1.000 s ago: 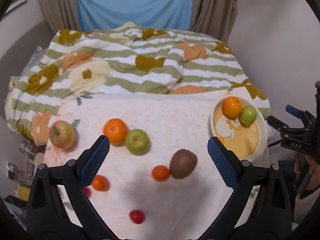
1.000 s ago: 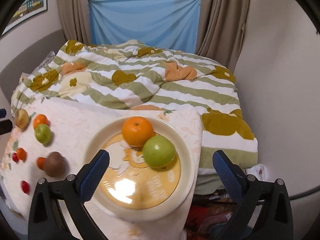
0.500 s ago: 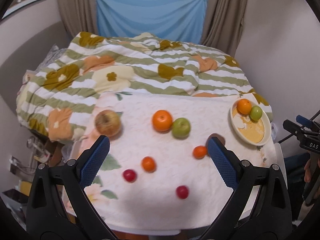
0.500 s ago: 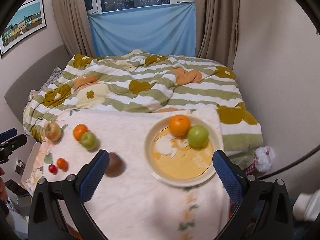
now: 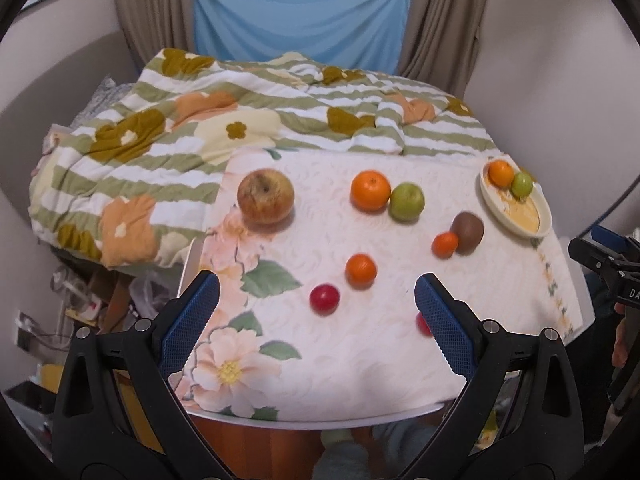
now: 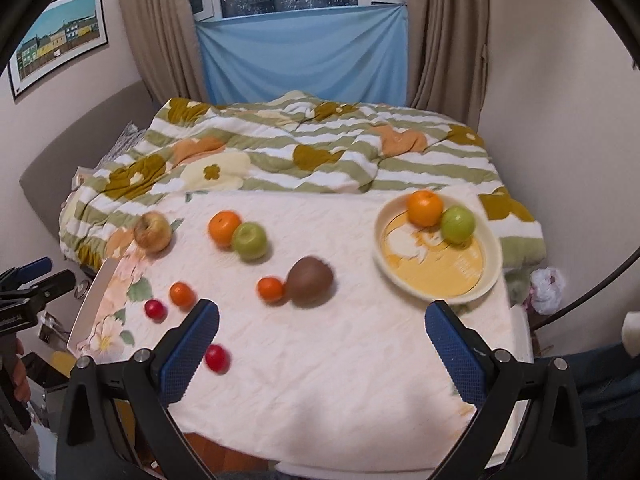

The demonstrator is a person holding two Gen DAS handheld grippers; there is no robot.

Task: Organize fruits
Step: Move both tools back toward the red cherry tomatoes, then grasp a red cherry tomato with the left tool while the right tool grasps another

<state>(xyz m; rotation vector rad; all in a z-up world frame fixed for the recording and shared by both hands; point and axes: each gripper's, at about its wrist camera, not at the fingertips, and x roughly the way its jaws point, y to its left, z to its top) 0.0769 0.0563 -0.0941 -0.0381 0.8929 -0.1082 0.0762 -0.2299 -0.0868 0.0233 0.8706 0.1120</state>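
A cream plate (image 6: 487,276) (image 5: 493,200) at the table's right holds an orange (image 6: 425,208) and a green apple (image 6: 457,224). Loose on the cloth lie a yellow-red apple (image 5: 265,197) (image 6: 152,231), an orange (image 5: 370,190) touching a green apple (image 5: 406,201), a brown kiwi (image 5: 467,232) (image 6: 309,278) beside a small tangerine (image 5: 445,245), another tangerine (image 5: 361,269) and two red cherry tomatoes (image 5: 324,298) (image 6: 217,358). My left gripper (image 5: 316,310) is open above the table's near left. My right gripper (image 6: 322,340) is open above the near edge. Both are empty.
The table wears a white floral cloth (image 5: 360,360). Behind it lies a bed with a green-striped quilt (image 6: 320,160), curtains and a window. Clutter sits on the floor at the left (image 5: 92,300). A person's hand holds each gripper's handle.
Both grippers have pulled back and up from the table, so the whole cloth and all the fruit now show. The fruit has not moved.
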